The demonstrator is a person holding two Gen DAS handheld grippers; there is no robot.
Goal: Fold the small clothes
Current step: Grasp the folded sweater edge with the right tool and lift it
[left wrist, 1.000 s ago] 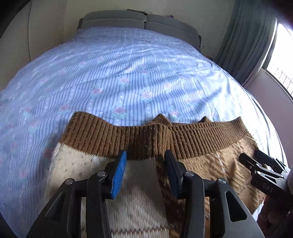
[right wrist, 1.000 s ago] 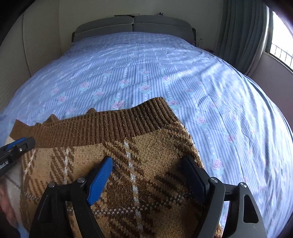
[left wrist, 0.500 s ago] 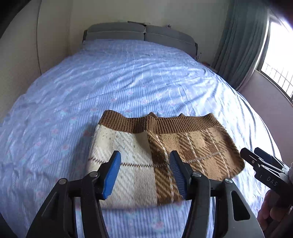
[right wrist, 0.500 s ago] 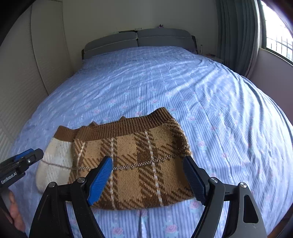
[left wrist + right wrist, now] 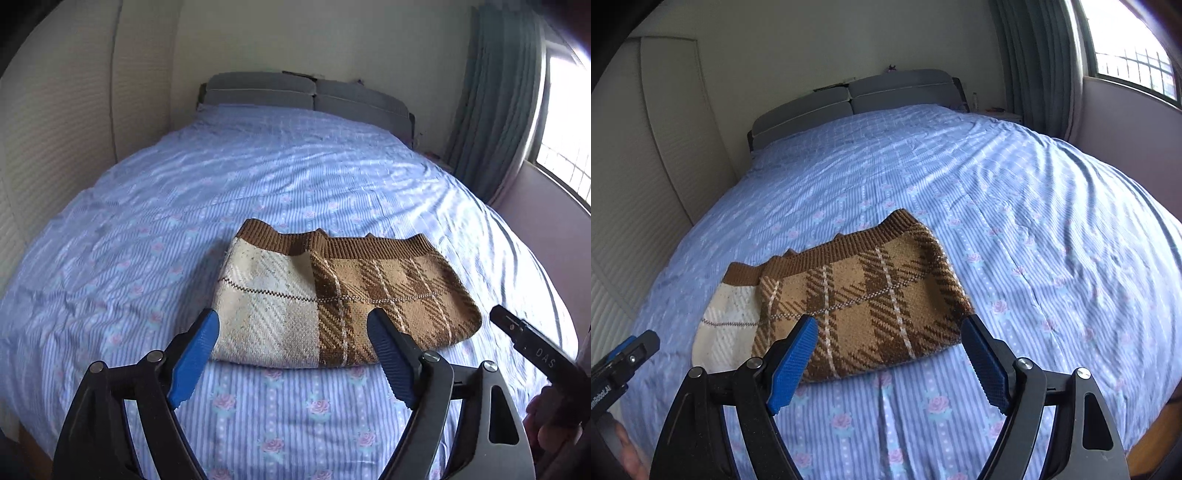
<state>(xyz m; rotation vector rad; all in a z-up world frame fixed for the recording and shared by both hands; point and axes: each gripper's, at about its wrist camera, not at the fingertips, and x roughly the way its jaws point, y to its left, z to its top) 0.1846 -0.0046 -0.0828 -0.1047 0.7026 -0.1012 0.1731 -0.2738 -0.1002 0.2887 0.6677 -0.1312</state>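
A folded knitted sweater is lying flat on the bed, toward the near end of the blue striped sheet with its pink roses. One part of it is showing cream, on the left; the larger part is showing tan and brown plaid. A dark brown ribbed band is running along its far edge, facing the grey headboard.

The left hand-held gripper is hanging above the sheet just short of the sweater's near edge, its blue-padded fingers standing wide apart and touching nothing. The right hand-held gripper is hovering the same way a little to the right, its fingers also spread wide with nothing between them. In each wrist view the tip of the other gripper is poking in at the side.

A teal curtain is hanging beside a bright window on the right, and a pale panelled wall is running along the left of the bed.
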